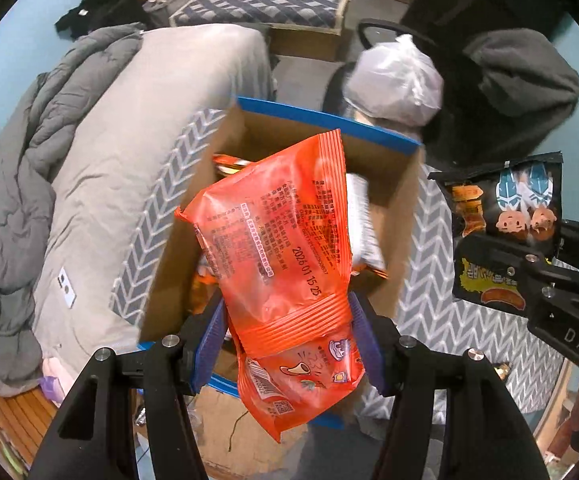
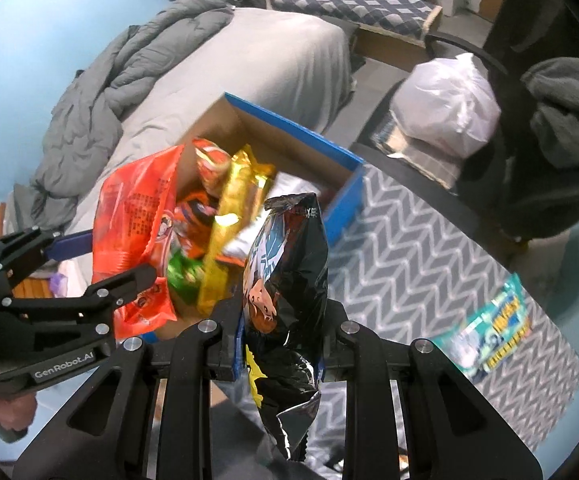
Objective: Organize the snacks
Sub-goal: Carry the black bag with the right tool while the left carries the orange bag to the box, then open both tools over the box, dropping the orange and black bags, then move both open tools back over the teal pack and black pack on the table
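Observation:
My left gripper (image 1: 287, 332) is shut on an orange snack bag (image 1: 277, 236), which hangs over an open cardboard box with a blue rim (image 1: 329, 120). My right gripper (image 2: 279, 344) is shut on a black snack bag (image 2: 285, 280) just right of the box (image 2: 289, 128). Inside the box lie several packets, among them a yellow one (image 2: 233, 216) and a green one (image 2: 183, 276). In the left wrist view the black bag (image 1: 501, 220) and the right gripper (image 1: 545, 276) appear at the right. In the right wrist view the orange bag (image 2: 133, 216) and left gripper (image 2: 101, 264) sit at the left.
The box stands on a grey chevron-patterned cloth (image 2: 409, 248), where a teal snack packet (image 2: 493, 332) also lies. A bed with a grey duvet (image 1: 49, 128) is on the left. Behind are a chair with a white plastic bag (image 1: 397, 80) and a dark garment (image 1: 521, 76).

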Demonstrator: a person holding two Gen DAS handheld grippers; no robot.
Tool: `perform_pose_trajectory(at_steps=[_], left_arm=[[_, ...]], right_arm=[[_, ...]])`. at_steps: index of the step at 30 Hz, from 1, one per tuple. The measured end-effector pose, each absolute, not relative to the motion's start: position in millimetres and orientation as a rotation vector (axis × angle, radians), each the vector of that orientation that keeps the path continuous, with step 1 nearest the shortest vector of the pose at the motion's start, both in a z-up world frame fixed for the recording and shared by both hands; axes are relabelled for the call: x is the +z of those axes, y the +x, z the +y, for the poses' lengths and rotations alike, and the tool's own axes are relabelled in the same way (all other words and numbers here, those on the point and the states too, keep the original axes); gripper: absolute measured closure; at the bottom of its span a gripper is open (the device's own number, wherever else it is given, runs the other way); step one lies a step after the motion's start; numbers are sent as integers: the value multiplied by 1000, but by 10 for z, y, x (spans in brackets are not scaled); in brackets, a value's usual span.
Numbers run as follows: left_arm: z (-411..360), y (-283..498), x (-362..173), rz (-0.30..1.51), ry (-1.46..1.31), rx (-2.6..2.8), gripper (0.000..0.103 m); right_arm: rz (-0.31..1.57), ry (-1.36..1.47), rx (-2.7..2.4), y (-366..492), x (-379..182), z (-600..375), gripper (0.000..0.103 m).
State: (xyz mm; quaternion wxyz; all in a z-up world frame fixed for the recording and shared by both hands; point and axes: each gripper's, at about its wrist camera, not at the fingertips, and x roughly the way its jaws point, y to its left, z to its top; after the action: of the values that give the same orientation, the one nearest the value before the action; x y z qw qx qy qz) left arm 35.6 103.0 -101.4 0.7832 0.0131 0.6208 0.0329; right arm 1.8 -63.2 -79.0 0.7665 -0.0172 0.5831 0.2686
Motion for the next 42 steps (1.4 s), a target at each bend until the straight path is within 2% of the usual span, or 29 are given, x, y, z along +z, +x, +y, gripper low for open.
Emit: perform_pose_trajectory(at_steps=[17, 22, 24, 26, 31, 33, 42], left_arm=[[1568, 646, -1338, 1401, 5, 80, 41], [1618, 658, -1308, 1398, 11, 65, 38], [1628, 653, -1287, 1391, 25, 76, 34], [1642, 637, -1248, 1376, 38, 83, 30], [1654, 592, -1151, 1364, 19, 69, 30], [1638, 571, -1114, 1360, 18, 61, 30], [1414, 450, -972, 1353, 19, -15, 29]], right_arm=[[1362, 1, 607, 453, -1083, 175, 80], [1355, -9, 585, 487, -1076, 241, 73], [1342, -14, 575, 487, -1041, 251, 56], [1325, -19, 565, 481, -991, 249, 55], [1311, -19, 537, 485, -906, 173, 53], [1301, -23, 528, 465, -867, 132, 48], [1261, -72, 493, 330, -749, -110, 46]])
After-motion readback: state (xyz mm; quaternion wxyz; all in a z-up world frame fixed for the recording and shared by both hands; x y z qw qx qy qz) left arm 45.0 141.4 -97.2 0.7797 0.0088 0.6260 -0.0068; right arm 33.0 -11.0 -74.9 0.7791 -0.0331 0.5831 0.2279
